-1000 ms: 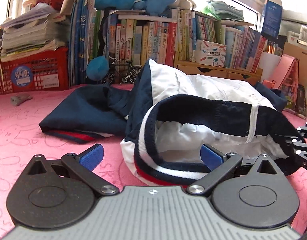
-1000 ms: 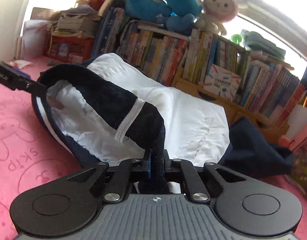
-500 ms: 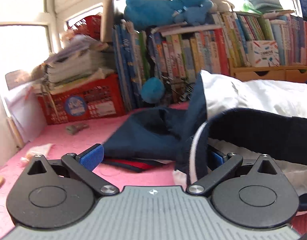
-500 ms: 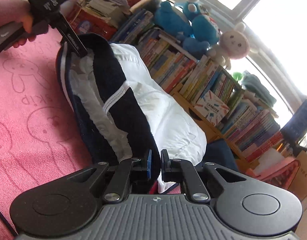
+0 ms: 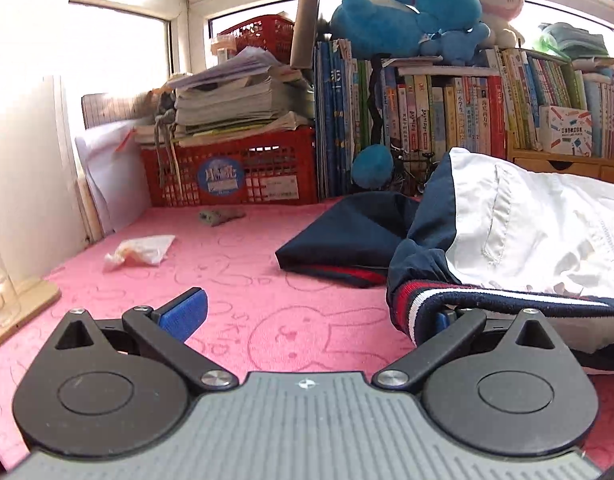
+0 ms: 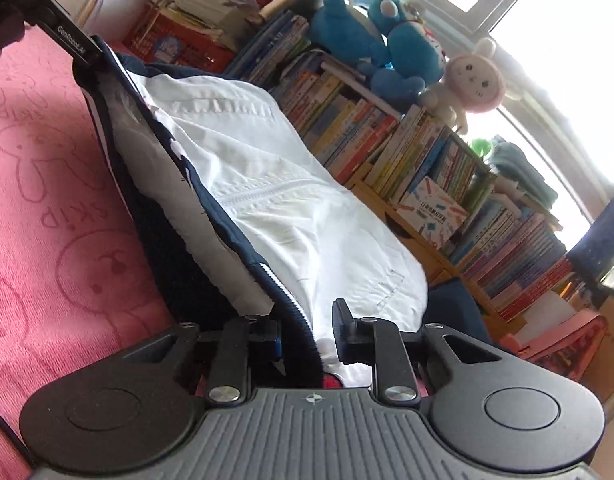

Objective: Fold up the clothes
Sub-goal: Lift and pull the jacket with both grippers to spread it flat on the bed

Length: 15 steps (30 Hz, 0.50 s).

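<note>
While papers and books were stacked on the red crate at the back, the white and navy jacket was spread on the pink mat. Its striped hem, previously pinched, was being released by the opening right gripper, though cloth remained between its jaws. The left gripper was held wide, hem draped over one finger, and had been swung leftward.
</note>
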Available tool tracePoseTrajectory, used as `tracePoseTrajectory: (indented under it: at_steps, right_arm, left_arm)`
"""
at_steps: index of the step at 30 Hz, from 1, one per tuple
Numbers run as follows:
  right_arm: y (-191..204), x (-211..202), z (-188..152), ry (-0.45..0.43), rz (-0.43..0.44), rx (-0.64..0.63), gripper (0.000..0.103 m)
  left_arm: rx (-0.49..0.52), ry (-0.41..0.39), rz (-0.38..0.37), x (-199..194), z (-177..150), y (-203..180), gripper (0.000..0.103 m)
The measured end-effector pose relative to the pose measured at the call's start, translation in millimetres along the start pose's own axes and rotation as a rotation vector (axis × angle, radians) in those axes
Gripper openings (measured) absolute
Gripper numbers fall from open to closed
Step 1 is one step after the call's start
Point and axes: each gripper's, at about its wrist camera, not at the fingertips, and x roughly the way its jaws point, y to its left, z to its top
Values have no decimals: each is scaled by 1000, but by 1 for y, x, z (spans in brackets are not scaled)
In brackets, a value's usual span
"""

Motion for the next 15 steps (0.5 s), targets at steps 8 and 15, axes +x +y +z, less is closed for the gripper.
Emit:
tracePoseTrajectory:
  at_steps: [8, 15]
  right_arm:
    - [-26, -35, -15, -48, -263, -76, 34]
    - [-45, -40, -36, 112, -95, 171, 43]
  left_arm:
    - [-1, -20, -75, -51, 0, 4, 103]
    - [88, 85, -30, -48, -30, -5, 103]
